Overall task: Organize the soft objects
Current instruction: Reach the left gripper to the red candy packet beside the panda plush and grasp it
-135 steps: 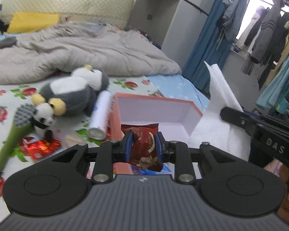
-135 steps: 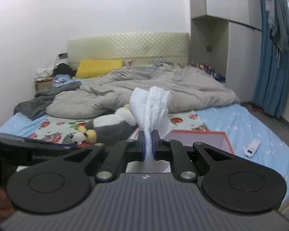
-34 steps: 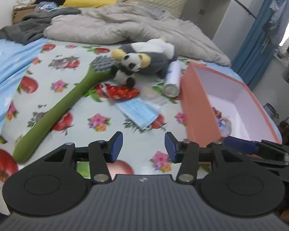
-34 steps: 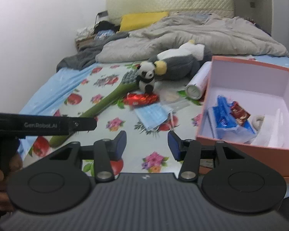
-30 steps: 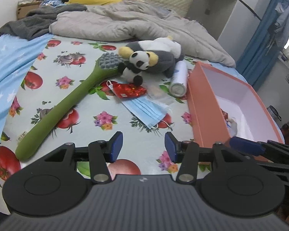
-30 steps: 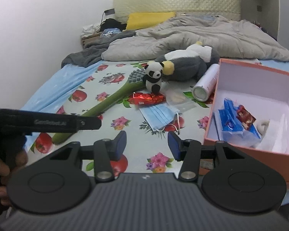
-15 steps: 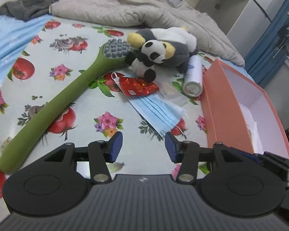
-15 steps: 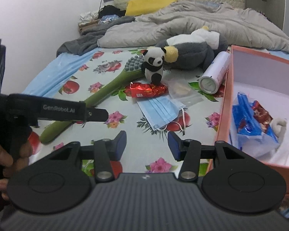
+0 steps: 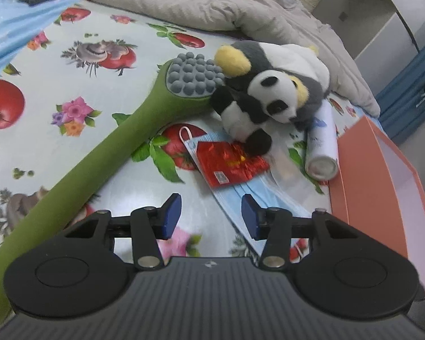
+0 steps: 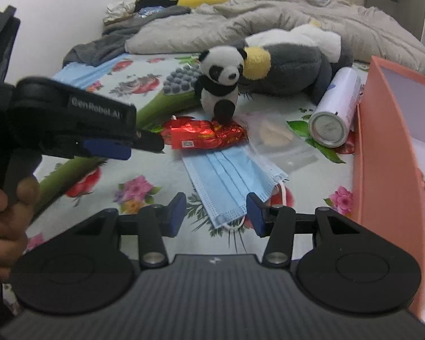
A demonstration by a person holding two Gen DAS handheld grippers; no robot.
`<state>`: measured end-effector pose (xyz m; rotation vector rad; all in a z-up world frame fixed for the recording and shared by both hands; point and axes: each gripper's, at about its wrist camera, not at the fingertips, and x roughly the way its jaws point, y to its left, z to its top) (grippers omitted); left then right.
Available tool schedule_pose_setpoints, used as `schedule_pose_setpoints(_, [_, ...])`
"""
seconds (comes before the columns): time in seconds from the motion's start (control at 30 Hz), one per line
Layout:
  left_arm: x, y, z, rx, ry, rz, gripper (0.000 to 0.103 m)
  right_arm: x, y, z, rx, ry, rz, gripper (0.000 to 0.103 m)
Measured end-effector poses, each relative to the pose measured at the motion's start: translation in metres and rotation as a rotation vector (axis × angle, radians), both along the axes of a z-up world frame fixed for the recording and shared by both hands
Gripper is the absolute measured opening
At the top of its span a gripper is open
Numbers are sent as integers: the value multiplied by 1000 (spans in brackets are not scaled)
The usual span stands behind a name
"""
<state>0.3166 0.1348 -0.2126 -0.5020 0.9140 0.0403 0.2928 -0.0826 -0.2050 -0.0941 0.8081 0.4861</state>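
left gripper [image 9: 211,216] low, gaping, near face mask [image 9: 257,195]

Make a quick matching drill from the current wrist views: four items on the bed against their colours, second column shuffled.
Things:
1. massage stick
2. face mask
3. snack packet
4. storage box

Colours:
A. shiny red
B. salmon pink outside
C. green with a grey nubbed head
D. light blue

Pairs: 1-C, 2-D, 3-A, 4-B
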Motion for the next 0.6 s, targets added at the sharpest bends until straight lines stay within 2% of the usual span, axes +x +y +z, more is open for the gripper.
schedule_pose_setpoints(0.17, [17, 9, -20, -79, 24, 23, 43, 12, 10, -15, -30, -16, 6, 50])
schedule_pose_setpoints(0.3, [22, 16, -32, -157, 39, 51, 41, 19, 13, -25, -33, -2, 1, 50])
schedule_pose_setpoints(0.53, [32, 22, -41, -217, 39, 75, 40, 20, 16, -39, -74, -4, 21, 49])
schedule_pose_setpoints(0.6, [35, 20, -42, -216, 40, 80, 28, 17, 20, -40, -105, -20, 45, 49])
